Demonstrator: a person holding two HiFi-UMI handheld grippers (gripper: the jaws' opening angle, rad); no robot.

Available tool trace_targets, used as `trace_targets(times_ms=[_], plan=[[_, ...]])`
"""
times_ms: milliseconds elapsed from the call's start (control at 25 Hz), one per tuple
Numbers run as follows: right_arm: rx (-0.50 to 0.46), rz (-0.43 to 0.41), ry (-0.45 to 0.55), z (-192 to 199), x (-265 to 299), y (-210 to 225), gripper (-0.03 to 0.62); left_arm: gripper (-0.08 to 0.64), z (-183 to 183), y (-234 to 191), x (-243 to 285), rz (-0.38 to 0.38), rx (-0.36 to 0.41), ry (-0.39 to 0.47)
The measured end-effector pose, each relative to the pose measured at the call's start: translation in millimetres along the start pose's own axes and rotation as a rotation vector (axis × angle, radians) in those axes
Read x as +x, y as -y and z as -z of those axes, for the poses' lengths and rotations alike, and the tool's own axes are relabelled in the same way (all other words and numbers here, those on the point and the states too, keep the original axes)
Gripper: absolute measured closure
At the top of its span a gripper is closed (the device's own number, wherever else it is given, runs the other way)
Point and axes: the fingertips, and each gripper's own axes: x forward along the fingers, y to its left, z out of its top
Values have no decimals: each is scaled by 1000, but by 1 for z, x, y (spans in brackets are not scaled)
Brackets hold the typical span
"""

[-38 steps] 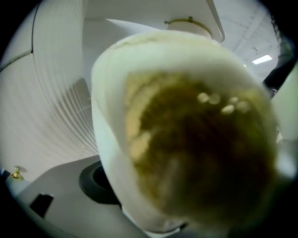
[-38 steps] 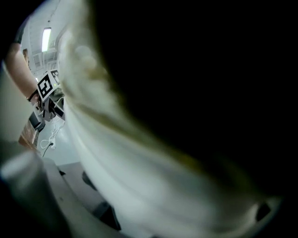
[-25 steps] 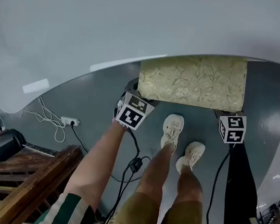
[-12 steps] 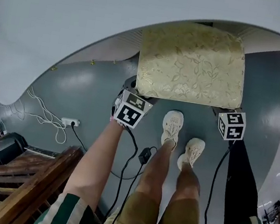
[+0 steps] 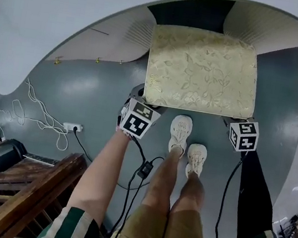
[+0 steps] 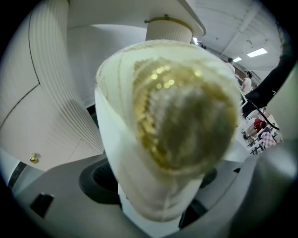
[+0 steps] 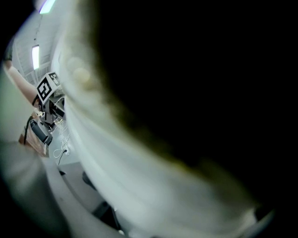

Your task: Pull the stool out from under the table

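Observation:
The stool [image 5: 201, 71], with its gold leaf-patterned cushion, stands on the grey floor, wholly out from under the white curved table [image 5: 59, 12]. My left gripper [image 5: 138, 111] holds the stool's near left corner and my right gripper [image 5: 243, 128] its near right corner. In the left gripper view the stool's corner [image 6: 177, 121], cream edge and gold cloth, fills the space between the jaws of the left gripper [image 6: 158, 204]. The right gripper view is mostly dark, with the stool's pale edge [image 7: 125, 167] pressed close; the jaws themselves are hidden.
The person's legs and pale shoes [image 5: 181, 133] stand right behind the stool. A ribbed white table base [image 5: 123, 36] and a dark gap [image 5: 188, 10] lie beyond it. Cables and a socket strip [image 5: 72, 128] lie at left, wooden furniture [image 5: 25, 191] at lower left.
The stool has slid out from under the table toward the person, with both grippers on its near corners. The feet have stepped back.

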Motion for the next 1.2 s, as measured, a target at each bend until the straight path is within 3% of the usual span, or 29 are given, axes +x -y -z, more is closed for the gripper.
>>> trace_targets(times_ms=[120,320,1200], plan=[[-7,-19,-29,-13,11,4,184,169,-7,-12,4,3,-27,-9],[32,-33,-182,-12,-20,-4,184,170,-4,2,-11,107,-101,-87],[14,-139,-272,-4,-25,-5,184,169,7,20,-23,83,-196,-138]])
